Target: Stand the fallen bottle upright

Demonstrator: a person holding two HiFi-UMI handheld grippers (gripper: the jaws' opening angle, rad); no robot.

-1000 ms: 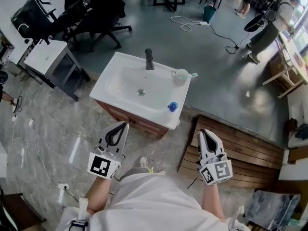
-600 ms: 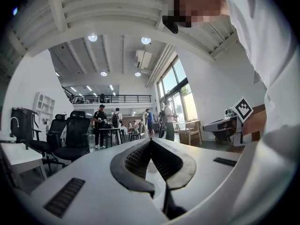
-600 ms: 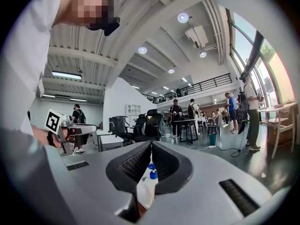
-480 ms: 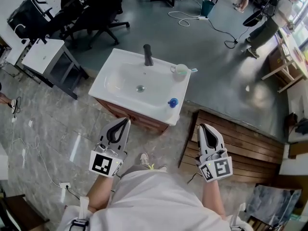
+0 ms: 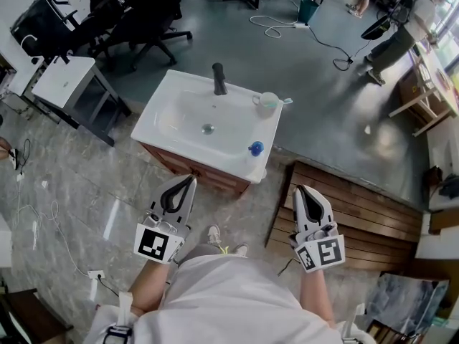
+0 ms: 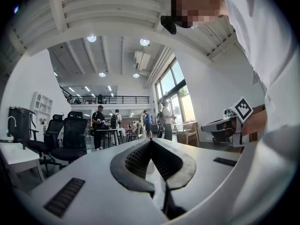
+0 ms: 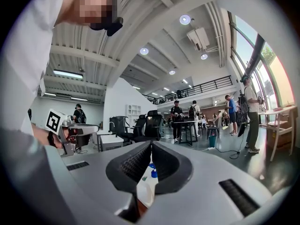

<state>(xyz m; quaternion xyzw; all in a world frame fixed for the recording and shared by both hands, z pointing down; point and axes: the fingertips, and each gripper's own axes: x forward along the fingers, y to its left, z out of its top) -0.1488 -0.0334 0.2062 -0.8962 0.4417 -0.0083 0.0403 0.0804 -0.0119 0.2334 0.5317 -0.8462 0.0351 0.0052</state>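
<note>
The bottle point(image 5: 255, 148), a small one with a blue cap, is on the front right corner of the white washbasin point(image 5: 172, 95), close to the edge nearest you; from the head view it is too small to tell whether it lies flat or stands. Behind it on the same right-hand rim stands a pale cup point(image 5: 269, 100) with a toothbrush across it, and the black tap point(image 5: 219, 79) rises at the middle of the back rim, with the drain point(image 5: 208, 128) in the bowl below it. You stand in front of the basin's wooden cabinet point(image 5: 204, 178) with both arms held out level. Your left claw point(image 5: 189, 180) has its jaws pressed together and nothing in them, its tip just short of the cabinet's front. Your right claw point(image 5: 299, 190) is likewise closed and empty, out past the basin's right corner and over the slatted wooden platform point(image 5: 358, 217); its own view shows the blue cap through the slot behind its closed tips. A small white table point(image 5: 68, 81) and black office chairs point(image 5: 143, 20) stand well beyond the basin.
</note>
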